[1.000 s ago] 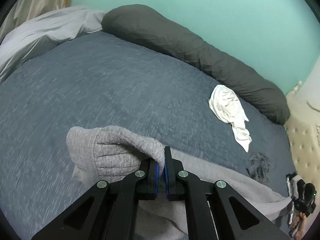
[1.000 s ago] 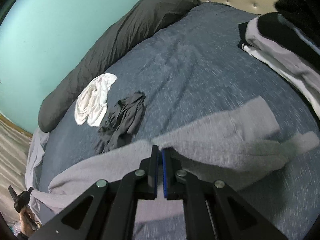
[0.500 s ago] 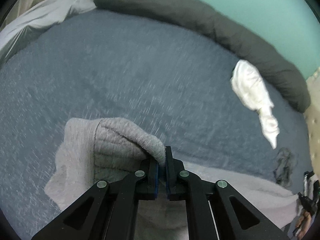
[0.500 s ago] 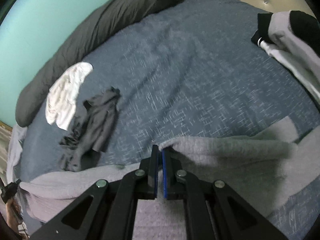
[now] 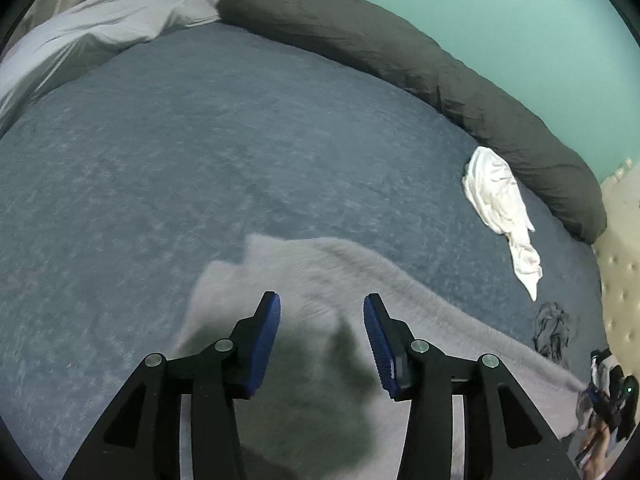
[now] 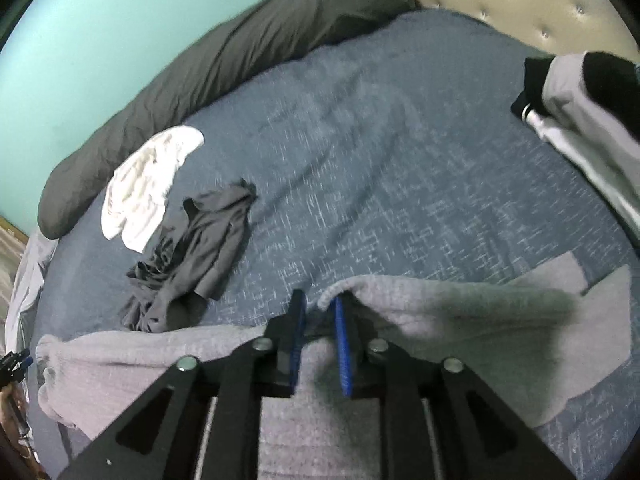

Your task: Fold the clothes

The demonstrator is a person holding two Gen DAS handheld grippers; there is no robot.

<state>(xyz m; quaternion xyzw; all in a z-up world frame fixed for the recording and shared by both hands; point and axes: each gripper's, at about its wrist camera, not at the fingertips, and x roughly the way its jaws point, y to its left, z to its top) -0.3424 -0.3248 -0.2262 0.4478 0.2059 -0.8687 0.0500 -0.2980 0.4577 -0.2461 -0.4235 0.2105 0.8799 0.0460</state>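
Letting go of the grey sweater on the bed, left tongs opening wide and empty, right tongs opening narrowly around a loose edge; first fold laid, white shirt and dark garment still unfolded.

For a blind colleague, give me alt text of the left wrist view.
The left gripper, jaws opening, hangs over a grey knit garment spread on a blue bedspread. Beyond lie a crumpled white garment and a long dark pillow.
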